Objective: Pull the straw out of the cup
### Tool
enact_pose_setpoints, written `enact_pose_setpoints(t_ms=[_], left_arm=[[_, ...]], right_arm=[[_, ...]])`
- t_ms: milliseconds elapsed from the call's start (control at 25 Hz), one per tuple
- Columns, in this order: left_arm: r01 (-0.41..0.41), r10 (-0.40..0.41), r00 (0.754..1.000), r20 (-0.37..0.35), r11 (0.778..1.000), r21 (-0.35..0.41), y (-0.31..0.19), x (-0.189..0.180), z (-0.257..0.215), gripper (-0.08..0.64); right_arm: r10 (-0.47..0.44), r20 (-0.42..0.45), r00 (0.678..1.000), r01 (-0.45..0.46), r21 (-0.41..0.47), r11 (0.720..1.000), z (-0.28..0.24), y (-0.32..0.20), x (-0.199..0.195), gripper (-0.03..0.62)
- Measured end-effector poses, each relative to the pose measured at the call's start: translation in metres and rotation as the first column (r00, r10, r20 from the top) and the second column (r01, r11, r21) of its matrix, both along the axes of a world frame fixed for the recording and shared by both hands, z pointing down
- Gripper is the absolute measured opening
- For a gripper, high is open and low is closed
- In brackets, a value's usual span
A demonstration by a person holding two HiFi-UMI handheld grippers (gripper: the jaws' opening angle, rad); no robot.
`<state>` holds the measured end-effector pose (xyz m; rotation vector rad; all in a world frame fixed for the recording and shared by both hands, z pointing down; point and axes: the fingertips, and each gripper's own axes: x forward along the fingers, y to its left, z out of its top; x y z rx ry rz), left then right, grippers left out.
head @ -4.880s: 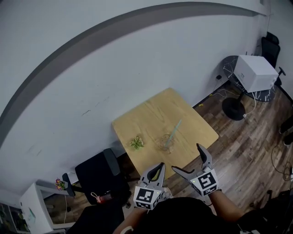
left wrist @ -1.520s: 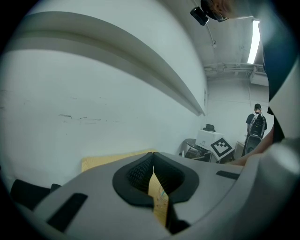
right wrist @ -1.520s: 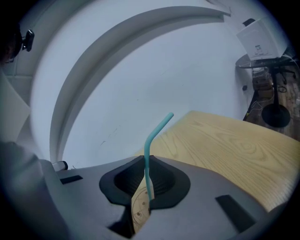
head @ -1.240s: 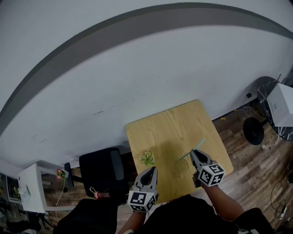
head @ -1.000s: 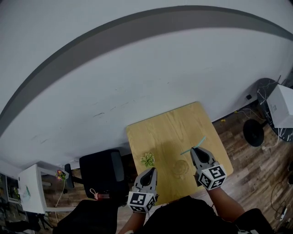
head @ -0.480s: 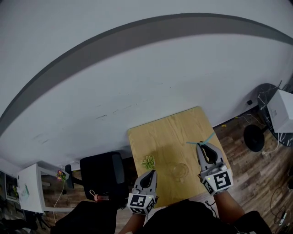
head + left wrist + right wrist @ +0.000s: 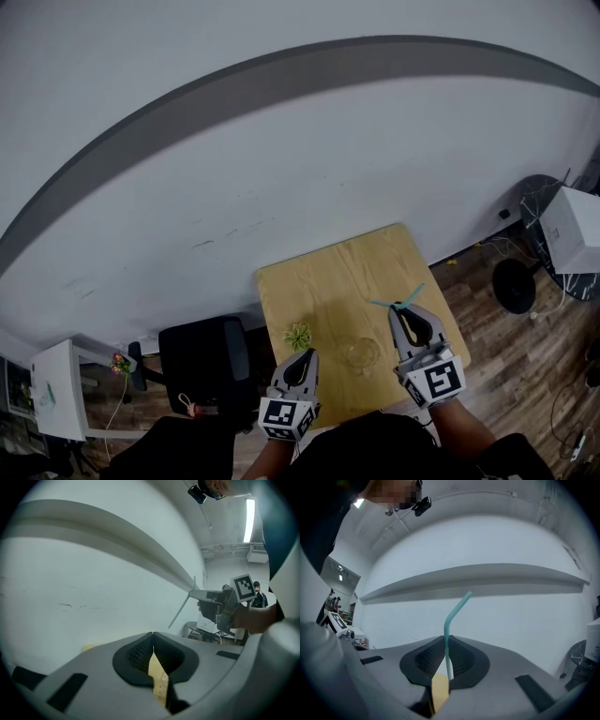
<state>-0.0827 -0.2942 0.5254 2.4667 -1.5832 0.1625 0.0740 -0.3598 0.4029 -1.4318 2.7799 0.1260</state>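
My right gripper [image 7: 404, 308] is shut on a teal bendy straw [image 7: 395, 303] and holds it in the air above the table's right side, clear of the cup. A clear cup [image 7: 359, 354] stands on the wooden table [image 7: 328, 281], below and to the left of the straw. In the right gripper view the straw [image 7: 449, 620] rises from between the shut jaws and bends to the upper right. My left gripper [image 7: 301, 360] hovers at the near left of the table, shut on nothing [image 7: 151, 638]. In the left gripper view the straw [image 7: 180, 607] hangs down from the right gripper [image 7: 193, 593].
A small green plant [image 7: 298, 336] sits on the table, left of the cup. A black office chair [image 7: 202, 356] stands to the table's left. On the right, over the wooden floor, are a white box [image 7: 567, 230] and a round black stand base [image 7: 511, 281]. A white wall runs behind the table.
My right gripper has risen with the straw, whose lower end has come up and away from the cup. The left gripper has stayed where it was.
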Motion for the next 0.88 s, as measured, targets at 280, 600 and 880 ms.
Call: enact_pose_setpoints(t_ms=[280, 600, 880], left_arm=[[-0.012, 0.011, 1.0, -0.021, 1.0, -0.008, -0.001, 0.003, 0.001, 0.02], [-0.028, 0.028, 1.0, -0.011, 1.0, 0.001, -0.001, 0.006, 0.0, 0.021], [-0.039, 0.039, 0.999, -0.012, 0.999, 0.005, -0.003, 0.009, -0.005, 0.02]], right_arm=[[-0.007, -0.013, 1.0, 0.008, 0.008, 1.0, -0.002, 0.007, 0.0, 0.043], [-0.04, -0.032, 0.999, 0.039, -0.021, 0.999, 0.001, 0.017, -0.009, 0.044], [-0.04, -0.004, 0.999, 0.04, 0.031, 0.999, -0.007, 0.02, -0.014, 0.044]])
